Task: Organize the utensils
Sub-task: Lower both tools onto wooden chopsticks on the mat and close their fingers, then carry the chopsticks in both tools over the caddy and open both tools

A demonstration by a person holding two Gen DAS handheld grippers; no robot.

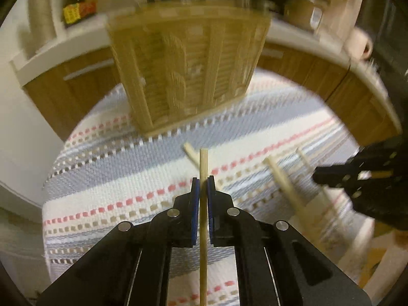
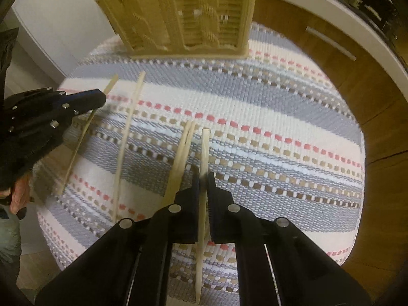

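Observation:
A pale wooden chopstick [image 1: 203,163] runs straight up between the blue pads of my left gripper [image 1: 203,181], which is shut on it. My right gripper [image 2: 203,176] is shut on another chopstick [image 2: 204,148] the same way. Both hang over a striped woven cloth [image 2: 280,102]. A slatted wooden utensil basket [image 1: 188,71] [image 2: 183,12] stands at the cloth's far edge. In the right wrist view, the left gripper [image 2: 99,98] shows at the left, with its chopstick [image 2: 84,132] slanting down. Loose chopsticks [image 2: 130,127] and a close pair [image 2: 183,142] lie on the cloth between the grippers.
Wooden cabinet fronts with a metal handle [image 1: 86,68] curve behind the cloth under a white counter [image 1: 76,40]. A cup [image 1: 359,43] and jars stand on that counter. A person's hand [image 2: 20,193] shows at the left edge of the right wrist view.

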